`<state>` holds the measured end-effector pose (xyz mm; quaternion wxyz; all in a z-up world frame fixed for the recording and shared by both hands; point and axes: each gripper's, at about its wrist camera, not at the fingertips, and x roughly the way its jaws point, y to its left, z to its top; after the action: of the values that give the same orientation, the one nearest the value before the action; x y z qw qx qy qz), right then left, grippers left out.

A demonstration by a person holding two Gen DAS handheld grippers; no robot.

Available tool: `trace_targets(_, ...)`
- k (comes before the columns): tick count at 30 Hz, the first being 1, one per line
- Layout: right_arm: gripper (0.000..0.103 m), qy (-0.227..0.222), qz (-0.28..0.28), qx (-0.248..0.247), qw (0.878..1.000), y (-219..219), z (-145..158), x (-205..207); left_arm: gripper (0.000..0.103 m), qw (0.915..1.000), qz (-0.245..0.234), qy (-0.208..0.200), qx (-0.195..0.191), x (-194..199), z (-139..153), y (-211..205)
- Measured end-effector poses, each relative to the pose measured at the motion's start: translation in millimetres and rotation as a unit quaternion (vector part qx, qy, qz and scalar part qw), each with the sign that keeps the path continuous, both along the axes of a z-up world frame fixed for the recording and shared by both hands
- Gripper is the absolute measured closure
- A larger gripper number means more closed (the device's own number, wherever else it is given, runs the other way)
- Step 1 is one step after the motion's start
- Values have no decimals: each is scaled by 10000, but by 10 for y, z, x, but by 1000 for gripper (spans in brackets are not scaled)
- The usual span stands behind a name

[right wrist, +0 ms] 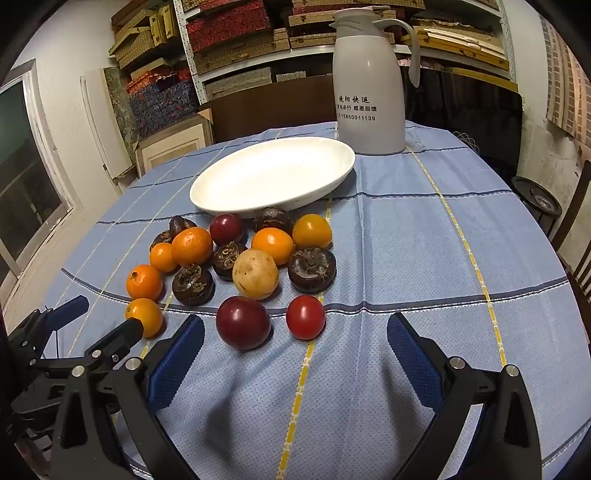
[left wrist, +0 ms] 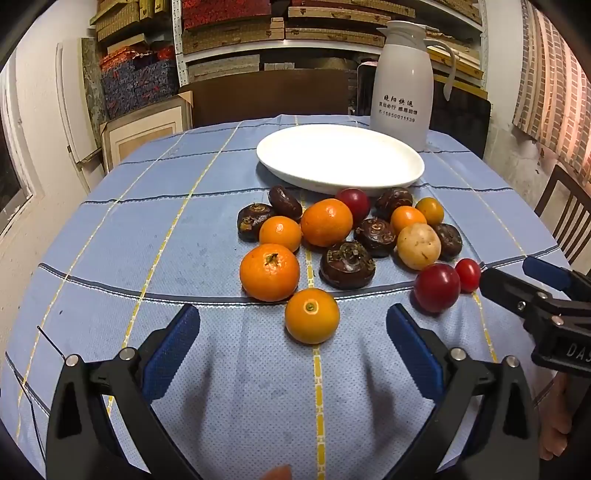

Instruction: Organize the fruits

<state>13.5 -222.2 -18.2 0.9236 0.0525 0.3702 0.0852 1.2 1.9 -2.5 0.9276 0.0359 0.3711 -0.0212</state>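
Shelves of boxes (right wrist: 229, 33) back our blue checked cloth (right wrist: 424, 240). Fruit (left wrist: 327, 227) lies heaped on the cloth at the plate's (left wrist: 340, 158) six o'clock, just beside its rim; a jug (right wrist: 369, 96) stands at the plate's one o'clock. We hold our left gripper (left wrist: 293, 354) with jaws spread wide, an orange (left wrist: 312, 315) just ahead. Our right gripper (right wrist: 295, 358) is spread too, nothing gripped, a plum (right wrist: 243, 323) and tomato (right wrist: 306, 316) just ahead.
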Motion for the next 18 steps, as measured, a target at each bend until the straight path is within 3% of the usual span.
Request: trace_targets(18,3,41,1,50,10000,-18,-3,23,4,10000,15,55,-41,-2,6,27)
